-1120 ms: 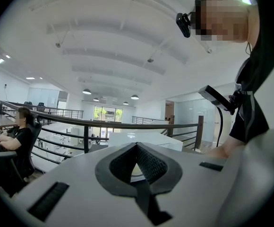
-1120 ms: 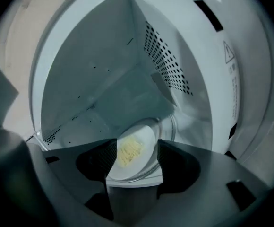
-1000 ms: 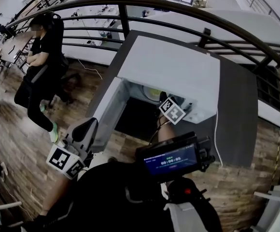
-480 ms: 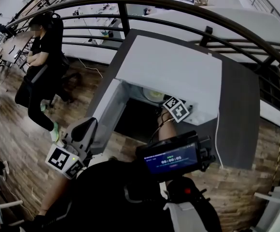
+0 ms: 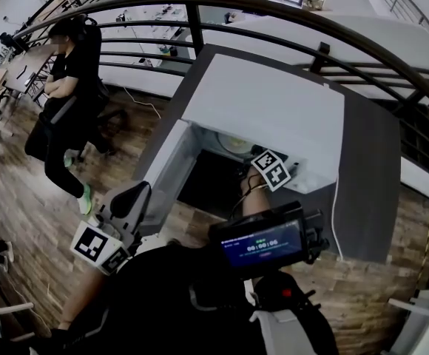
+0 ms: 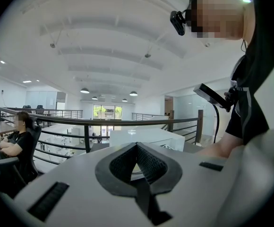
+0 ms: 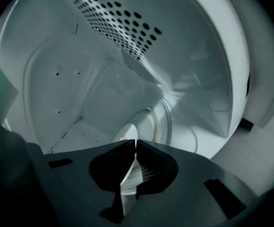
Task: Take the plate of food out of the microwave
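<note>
While the wearer leans over the open microwave [image 5: 274, 109], the nearest thing, bottom middle of the head view, is a small lit screen [image 5: 262, 244] at the chest. At lower left the left gripper [image 5: 129, 198] is held in free air just beside the swung-open door [image 5: 163, 176]. Its jaws are pressed together on nothing, and its own view shows the tips meeting with only the room beyond.

A little past it, right of centre, the right gripper [image 7: 136, 143] reaches into the oven cavity, with only its marker cube [image 5: 271, 170] showing outside the opening. Its jaws have just been closing and now pinch the near rim of the plate [image 7: 126, 132], a thin white edge running down between the pads.

The plate lies flat inside the cavity, face up, close behind the opening in the middle of the head view. Being round, it has no long axis. In the right gripper view it shows as a narrow oval slanting from lower middle toward upper right. Something pale yellowish sits on it, too small to make out.

Beyond, the white oven stands on a dark grey table [image 5: 362, 176]. A curved dark railing [image 5: 274, 13] runs behind across the top. A person in black [image 5: 66, 80] stands on the wooden floor at upper left.
</note>
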